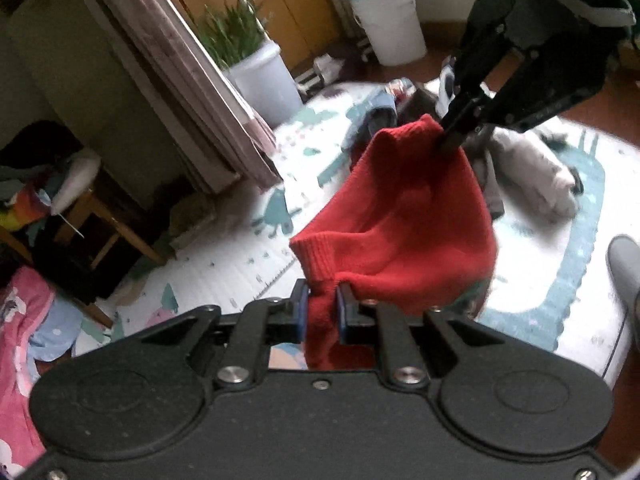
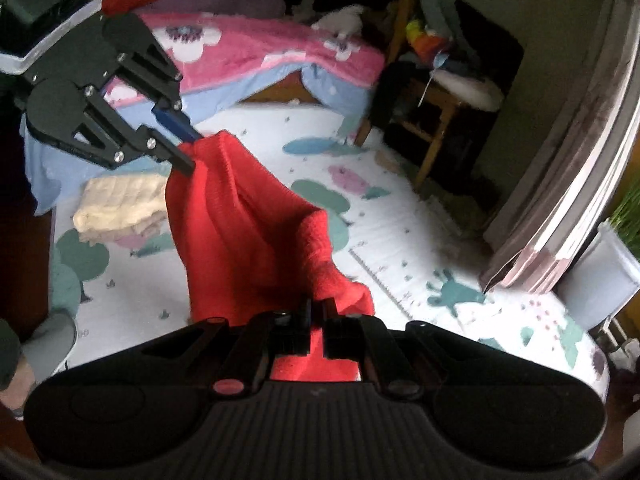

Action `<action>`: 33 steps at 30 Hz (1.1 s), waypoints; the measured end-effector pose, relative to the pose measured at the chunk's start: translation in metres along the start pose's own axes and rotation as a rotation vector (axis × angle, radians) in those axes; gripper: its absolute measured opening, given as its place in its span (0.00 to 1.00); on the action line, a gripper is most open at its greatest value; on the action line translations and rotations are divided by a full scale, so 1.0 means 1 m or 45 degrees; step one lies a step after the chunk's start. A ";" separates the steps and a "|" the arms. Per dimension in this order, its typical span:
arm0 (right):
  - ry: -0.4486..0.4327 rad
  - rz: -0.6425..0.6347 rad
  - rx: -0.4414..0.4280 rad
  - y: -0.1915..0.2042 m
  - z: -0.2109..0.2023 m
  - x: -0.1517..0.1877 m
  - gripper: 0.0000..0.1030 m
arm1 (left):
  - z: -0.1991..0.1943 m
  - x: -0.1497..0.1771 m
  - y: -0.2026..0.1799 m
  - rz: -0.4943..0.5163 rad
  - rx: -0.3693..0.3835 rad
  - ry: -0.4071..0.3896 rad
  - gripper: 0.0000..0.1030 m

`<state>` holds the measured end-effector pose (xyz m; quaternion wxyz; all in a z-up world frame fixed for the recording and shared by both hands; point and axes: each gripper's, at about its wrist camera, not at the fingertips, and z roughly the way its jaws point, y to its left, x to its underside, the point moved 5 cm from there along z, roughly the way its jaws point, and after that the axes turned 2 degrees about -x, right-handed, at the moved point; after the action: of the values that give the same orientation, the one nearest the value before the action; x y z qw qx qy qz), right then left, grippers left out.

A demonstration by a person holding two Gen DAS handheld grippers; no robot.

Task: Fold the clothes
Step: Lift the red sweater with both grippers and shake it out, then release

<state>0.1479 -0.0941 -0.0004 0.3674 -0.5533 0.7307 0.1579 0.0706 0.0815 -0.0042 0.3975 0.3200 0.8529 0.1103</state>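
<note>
Left wrist: red knit garment (image 1: 404,220) hangs before scattered clothes (image 1: 532,172).

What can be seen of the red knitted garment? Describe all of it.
The red knitted garment is a small, soft piece in bright red yarn, with a ribbed band along one edge. It hangs in the air above the patterned floor mat, slack and sagging between two grips: the left gripper is shut on one bunched end, the right gripper on the other. It is creased, not yet folded, and nothing else visibly touches it.
</note>
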 end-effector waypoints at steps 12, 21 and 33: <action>-0.093 -0.022 0.351 -0.021 0.065 -0.019 0.06 | 0.066 -0.013 0.033 0.046 -0.362 -0.022 0.13; 0.010 -0.166 0.336 0.005 0.097 0.034 0.06 | 0.096 0.026 -0.022 0.271 -0.231 0.070 0.11; 0.699 -0.378 -0.233 0.151 0.193 0.186 0.16 | 0.139 0.154 -0.209 0.844 0.315 0.393 0.10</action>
<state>0.0559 -0.0491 -0.2909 0.1246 -0.7064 0.6967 0.0125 0.0051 0.0092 -0.2820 0.1656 0.6035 0.7599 0.1761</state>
